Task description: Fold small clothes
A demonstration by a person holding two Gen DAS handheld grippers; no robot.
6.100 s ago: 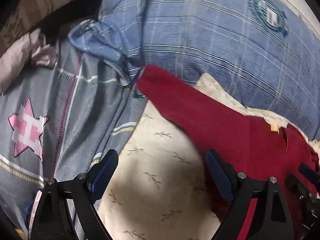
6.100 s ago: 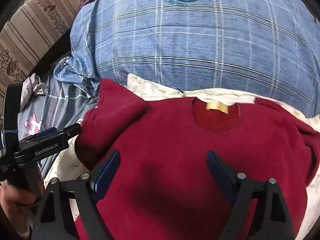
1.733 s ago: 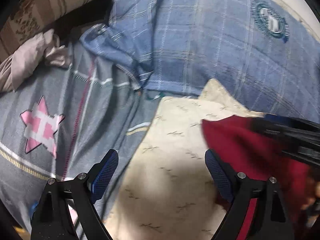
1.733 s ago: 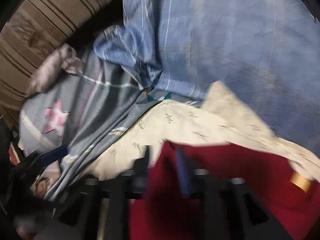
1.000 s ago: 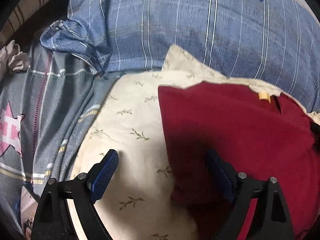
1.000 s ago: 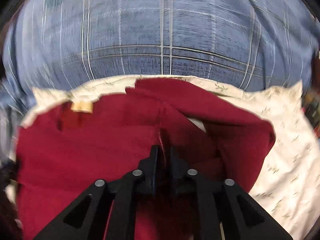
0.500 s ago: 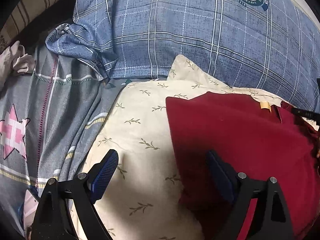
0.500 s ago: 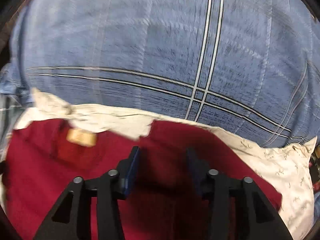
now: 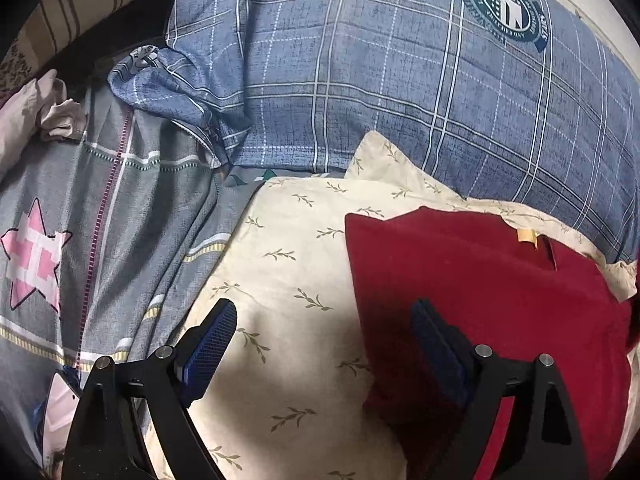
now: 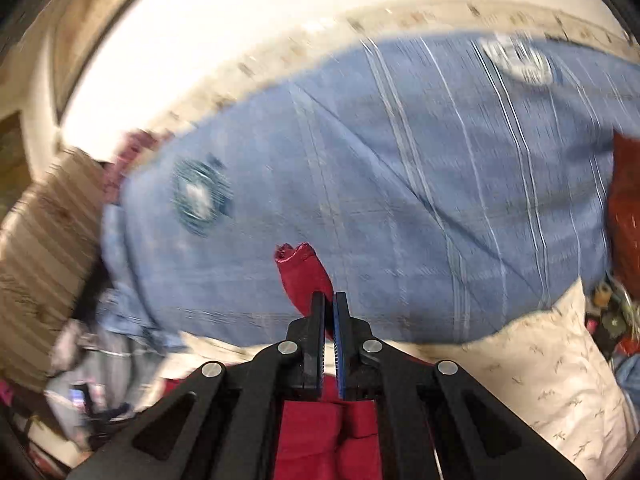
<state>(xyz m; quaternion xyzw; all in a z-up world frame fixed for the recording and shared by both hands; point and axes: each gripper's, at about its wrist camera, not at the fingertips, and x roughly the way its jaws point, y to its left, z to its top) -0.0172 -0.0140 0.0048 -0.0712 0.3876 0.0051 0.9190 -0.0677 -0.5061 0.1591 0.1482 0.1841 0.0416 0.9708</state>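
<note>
We've got the red garment [image 9: 480, 292] lying on the cream leaf-print pillow [image 9: 288, 264], w/ its left side edge running straight down the pillow and a small yellow neck label [image 9: 527, 236] showing near the top. Behind it sits the big blue plaid pillow [image 9: 380, 80] w/ a round crest logo [image 9: 506, 4] at upper right. To the left is the grey bedsheet [image 9: 120, 208] w/ a pink star patch [image 9: 34, 256], and a pale pink cloth [image 9: 44, 112] bunched up by the striped headboard cushion [image 9: 80, 4].

Our left tool [image 9: 320, 344] is spread wide, nothing between its 2 blue pads [image 9: 208, 344]; it hovers low over the pillow, left pad above bare cream fabric, right pad above the garment's left part. Can't tell if either pad touches cloth.

Our right tool [image 10: 329, 320] is clamped tight on a piece of the red garment [image 10: 304, 276]: a narrow red strip w/ a hemmed end sticks up past the tips, and more red fabric hangs beneath the tool body. The right wrist view is motion-blurred, tilted up toward the blue plaid pillow [image 10: 400, 184] and a bright wall behind. Cream pillow [image 10: 560, 364] shows at lower right, w/ some small cluttered items at the far right edge, too blurred to ID
</note>
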